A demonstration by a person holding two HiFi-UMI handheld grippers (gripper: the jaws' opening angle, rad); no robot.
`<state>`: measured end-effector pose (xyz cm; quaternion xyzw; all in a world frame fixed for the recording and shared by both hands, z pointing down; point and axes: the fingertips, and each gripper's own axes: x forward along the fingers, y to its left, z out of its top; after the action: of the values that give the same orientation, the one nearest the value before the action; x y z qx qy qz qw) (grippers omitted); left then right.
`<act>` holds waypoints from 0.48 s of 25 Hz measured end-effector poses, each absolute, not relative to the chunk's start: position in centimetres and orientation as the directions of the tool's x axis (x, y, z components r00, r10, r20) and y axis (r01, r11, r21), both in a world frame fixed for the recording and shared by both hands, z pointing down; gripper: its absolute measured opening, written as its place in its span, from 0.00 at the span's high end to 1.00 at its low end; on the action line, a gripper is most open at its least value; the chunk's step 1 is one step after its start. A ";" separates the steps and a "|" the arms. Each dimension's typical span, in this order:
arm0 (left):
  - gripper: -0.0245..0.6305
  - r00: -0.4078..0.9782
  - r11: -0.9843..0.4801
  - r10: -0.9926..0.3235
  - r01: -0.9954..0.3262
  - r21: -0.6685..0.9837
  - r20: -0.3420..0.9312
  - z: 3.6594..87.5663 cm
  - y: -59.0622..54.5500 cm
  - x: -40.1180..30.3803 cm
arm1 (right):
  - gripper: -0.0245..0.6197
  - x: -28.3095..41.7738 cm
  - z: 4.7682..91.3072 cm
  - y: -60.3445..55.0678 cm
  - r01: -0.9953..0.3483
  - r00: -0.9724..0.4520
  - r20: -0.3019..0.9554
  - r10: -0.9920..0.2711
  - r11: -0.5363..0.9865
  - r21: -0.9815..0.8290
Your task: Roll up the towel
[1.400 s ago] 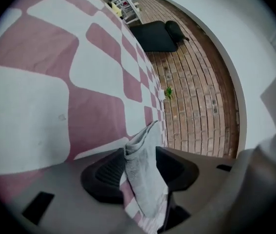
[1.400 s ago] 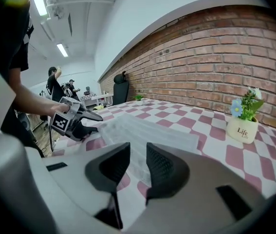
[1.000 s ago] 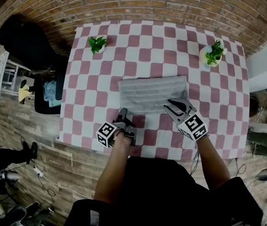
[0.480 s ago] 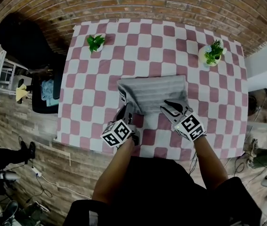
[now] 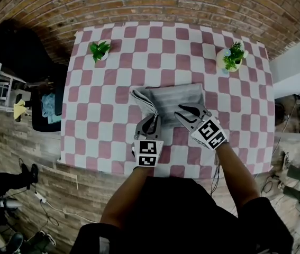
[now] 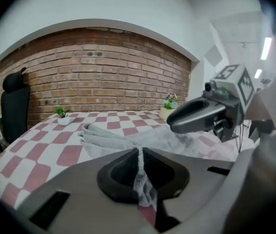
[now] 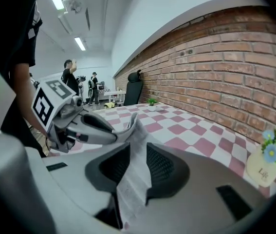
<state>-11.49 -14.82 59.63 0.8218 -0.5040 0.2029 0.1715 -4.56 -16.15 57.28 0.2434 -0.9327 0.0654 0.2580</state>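
A grey striped towel (image 5: 175,100) lies mid-table on the red-and-white checked cloth, its near edge lifted and its left end (image 5: 143,100) bunched into folds. My left gripper (image 5: 151,123) is shut on the towel's near-left edge; in the left gripper view the cloth (image 6: 140,172) runs pinched between the pads. My right gripper (image 5: 187,111) is shut on the near-right edge, where a strip of towel (image 7: 134,172) stands between its pads. The left gripper (image 7: 86,126) shows in the right gripper view, the right gripper (image 6: 198,115) in the left gripper view.
Two small potted plants stand at the far corners, one at the left (image 5: 99,49), one at the right (image 5: 230,57). A black chair (image 5: 20,52) stands left of the table (image 5: 94,142). A brick wall (image 5: 155,1) runs behind. People stand in the distance (image 7: 72,79).
My left gripper has rolled over and moved right and up with the towel's near-left edge, folding that end over. The right gripper has stayed nearly still on its edge.
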 end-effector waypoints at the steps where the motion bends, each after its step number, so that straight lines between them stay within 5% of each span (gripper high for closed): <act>1: 0.92 0.416 -0.456 -0.752 -0.888 0.052 0.511 59.8 -14.8 -11.0 | 0.83 -5.0 56.9 -16.8 -0.471 -0.754 0.512 -0.410 0.882 0.012; 12: 0.92 0.457 -0.608 -0.694 -0.786 -0.112 0.557 61.0 -13.7 -7.7 | 0.78 -13.6 55.9 -19.1 -0.194 -0.749 0.609 -0.260 0.965 0.173</act>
<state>-7.71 -13.70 61.04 0.8496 -0.4356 0.2862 0.0807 -13.58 -19.09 55.87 0.1217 -0.9339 -0.0495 0.3326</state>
